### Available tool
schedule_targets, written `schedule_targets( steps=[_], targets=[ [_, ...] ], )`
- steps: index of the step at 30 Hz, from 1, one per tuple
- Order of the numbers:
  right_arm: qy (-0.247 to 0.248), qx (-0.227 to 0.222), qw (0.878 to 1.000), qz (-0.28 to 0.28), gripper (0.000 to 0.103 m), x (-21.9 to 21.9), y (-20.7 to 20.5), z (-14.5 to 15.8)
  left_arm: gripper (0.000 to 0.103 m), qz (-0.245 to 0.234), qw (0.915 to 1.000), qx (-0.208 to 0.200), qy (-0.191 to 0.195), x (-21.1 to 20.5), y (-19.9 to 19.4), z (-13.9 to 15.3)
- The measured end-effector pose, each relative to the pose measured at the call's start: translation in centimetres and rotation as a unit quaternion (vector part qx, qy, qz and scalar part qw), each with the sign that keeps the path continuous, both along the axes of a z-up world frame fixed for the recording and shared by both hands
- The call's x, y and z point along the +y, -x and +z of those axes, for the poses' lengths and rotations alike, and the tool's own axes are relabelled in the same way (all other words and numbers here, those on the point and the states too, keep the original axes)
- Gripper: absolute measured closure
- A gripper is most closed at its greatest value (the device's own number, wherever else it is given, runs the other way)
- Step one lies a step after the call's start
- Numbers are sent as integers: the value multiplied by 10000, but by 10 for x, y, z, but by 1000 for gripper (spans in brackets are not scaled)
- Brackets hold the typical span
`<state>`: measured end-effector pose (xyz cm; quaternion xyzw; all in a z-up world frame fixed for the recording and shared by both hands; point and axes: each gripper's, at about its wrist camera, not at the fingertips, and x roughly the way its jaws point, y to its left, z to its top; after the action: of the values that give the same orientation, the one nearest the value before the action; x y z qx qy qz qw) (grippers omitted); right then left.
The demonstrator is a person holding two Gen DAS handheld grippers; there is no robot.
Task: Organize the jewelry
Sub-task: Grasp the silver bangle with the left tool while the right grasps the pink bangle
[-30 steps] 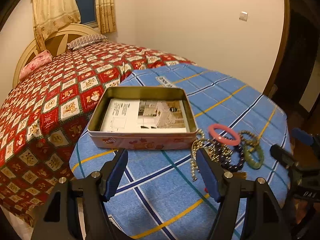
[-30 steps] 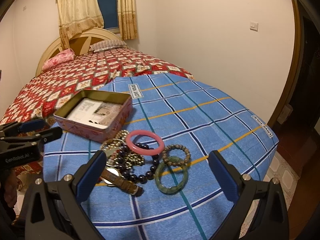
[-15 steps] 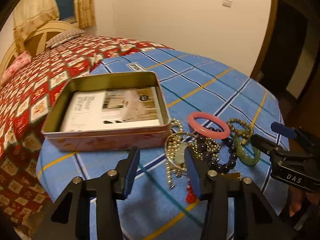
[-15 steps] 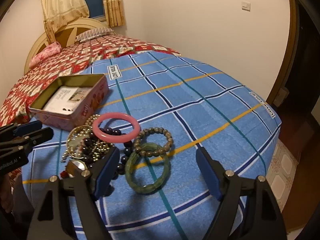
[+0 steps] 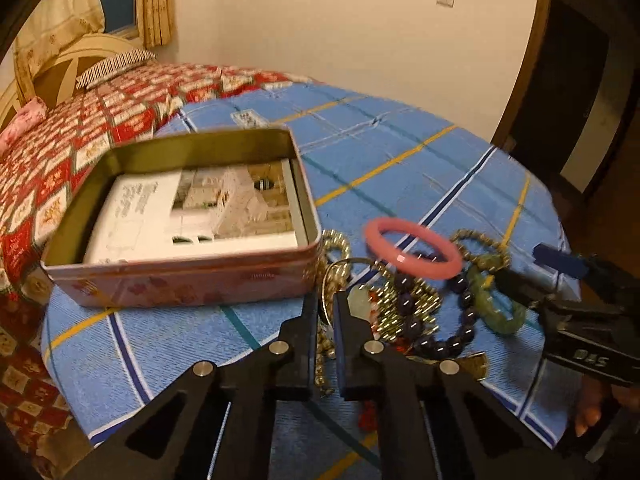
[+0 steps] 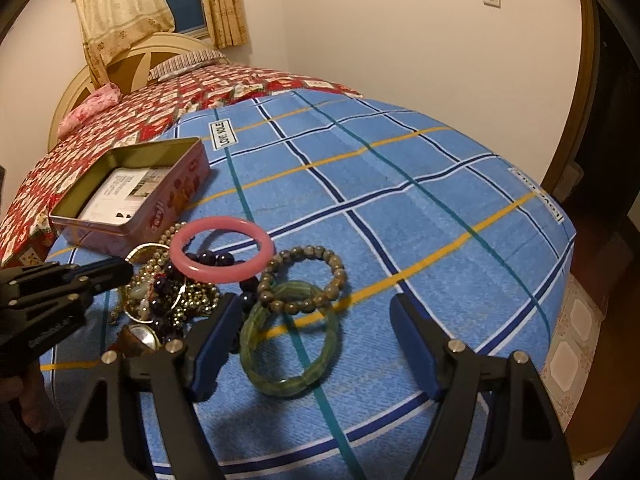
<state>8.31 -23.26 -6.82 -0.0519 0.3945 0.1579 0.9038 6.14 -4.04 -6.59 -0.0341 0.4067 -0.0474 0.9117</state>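
The left gripper [image 5: 326, 312] had been clenched on a gold chain [image 5: 334, 276]; the right gripper [image 6: 316, 320], narrowed, was left unclenched around the green bangle [image 6: 290, 340], ungrasped.

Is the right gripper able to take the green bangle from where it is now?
Probably yes. The right gripper is open, and the green bangle lies flat on the blue cloth between its fingers. Only the brown bead bracelet overlaps the bangle's far rim and might be dragged along.
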Motion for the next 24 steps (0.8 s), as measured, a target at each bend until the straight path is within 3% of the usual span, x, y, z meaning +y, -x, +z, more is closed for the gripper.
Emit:
schedule_targets(
  steps=[11,16,24],
  targets=[
    [-35,38,9999,-144,26,-7,-9,2,98,-70,9985,-547,-30,-3,13,35],
    [-214,-151,9990,371,26,11,-7,16,100,-77,9986,-526,40,-2,14,35],
    [5,-69,9973,728,39,38,-21,10,100,116,9968,-795,29,11,19,52]
  ],
)
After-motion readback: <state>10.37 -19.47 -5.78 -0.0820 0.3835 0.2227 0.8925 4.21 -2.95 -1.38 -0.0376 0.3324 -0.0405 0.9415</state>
